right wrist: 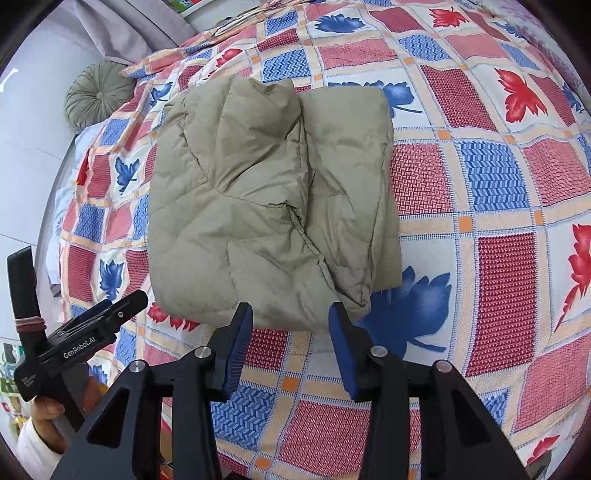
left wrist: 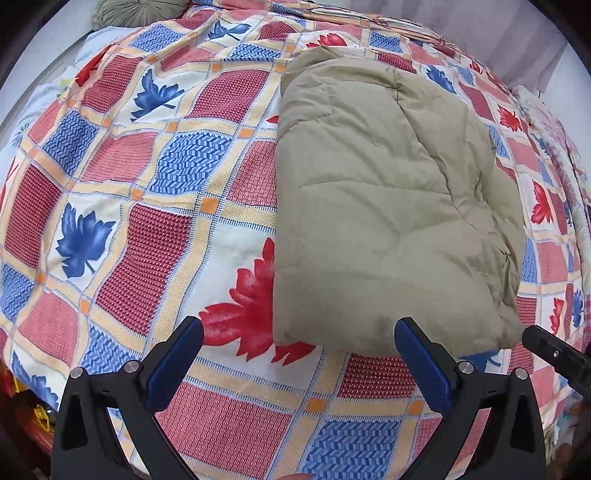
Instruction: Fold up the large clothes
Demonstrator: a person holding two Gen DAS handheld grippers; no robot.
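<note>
A puffy olive-beige quilted jacket point(left wrist: 388, 199) lies folded into a thick rectangular bundle point(right wrist: 273, 199) on the patterned bedspread. In the left wrist view my left gripper point(left wrist: 299, 332) is open wide just in front of the jacket's near edge, with nothing between its blue pads. The right gripper's black tip point(left wrist: 554, 350) shows at the right edge there. In the right wrist view my right gripper point(right wrist: 291, 317) is open, narrower, with its fingertips at the jacket's near edge and nothing held. The left gripper point(right wrist: 85, 332) appears at lower left, held by a hand point(right wrist: 48, 410).
The bedspread point(left wrist: 155, 229) has red, blue and cream squares with leaf prints and covers the whole bed point(right wrist: 498, 206). A round grey-green pleated cushion point(right wrist: 98, 94) lies at the far end near the wall. A grey curtain point(right wrist: 122, 33) hangs behind. The bed edge drops off at the left.
</note>
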